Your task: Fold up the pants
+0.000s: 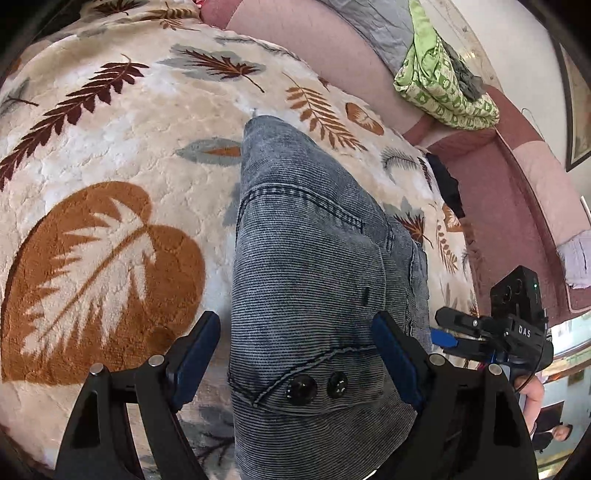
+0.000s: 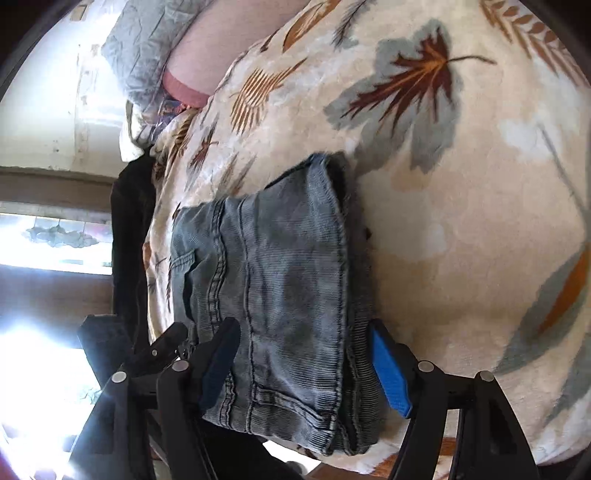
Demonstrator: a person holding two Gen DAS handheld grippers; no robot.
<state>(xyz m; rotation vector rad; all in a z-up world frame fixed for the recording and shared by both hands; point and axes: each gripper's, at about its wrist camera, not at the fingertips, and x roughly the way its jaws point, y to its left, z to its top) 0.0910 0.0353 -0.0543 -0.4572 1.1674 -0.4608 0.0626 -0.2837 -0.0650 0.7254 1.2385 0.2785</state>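
Note:
Grey-blue corduroy pants (image 1: 314, 266) lie folded on a cream leaf-patterned blanket (image 1: 110, 147). In the left wrist view my left gripper (image 1: 295, 354) is open, its blue-padded fingers either side of the waistband end with two dark buttons (image 1: 317, 386). My right gripper (image 1: 465, 332) shows at the right, by the pants' right edge. In the right wrist view the pants (image 2: 280, 280) are a folded stack, and my right gripper (image 2: 306, 365) is open with its fingers straddling the near end of the stack.
The blanket (image 2: 461, 221) covers a bed. A pink sofa back (image 1: 498, 192) runs along the far right, with a green patterned cloth (image 1: 439, 81) and a grey quilt (image 1: 369, 29) on it. A dark garment (image 2: 129, 236) hangs at the bed's edge.

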